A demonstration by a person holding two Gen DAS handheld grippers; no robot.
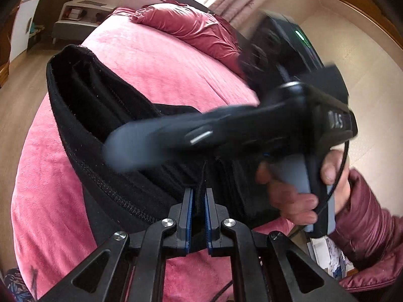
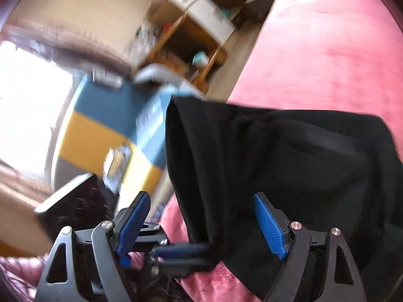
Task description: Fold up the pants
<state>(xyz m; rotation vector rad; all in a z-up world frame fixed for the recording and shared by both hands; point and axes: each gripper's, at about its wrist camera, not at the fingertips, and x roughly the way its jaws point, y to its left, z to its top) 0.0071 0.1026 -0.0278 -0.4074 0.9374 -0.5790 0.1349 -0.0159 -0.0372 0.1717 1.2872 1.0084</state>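
A blurred blue-and-yellow box (image 2: 121,136) stands beside the pink bed (image 1: 161,65). The right gripper (image 2: 201,224), fingers spread wide, crosses before the black pants (image 1: 100,130), which hang bunched over the bed, pinched by the left gripper (image 1: 199,214).

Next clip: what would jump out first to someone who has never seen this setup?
The black pants sprawled over the pink bedspread dominate both views. In the left wrist view, the left tool is clamped on a pants edge, while the blurred right tool sweeps across above it. In the right wrist view, its blue pads stand wide apart beside the fabric.
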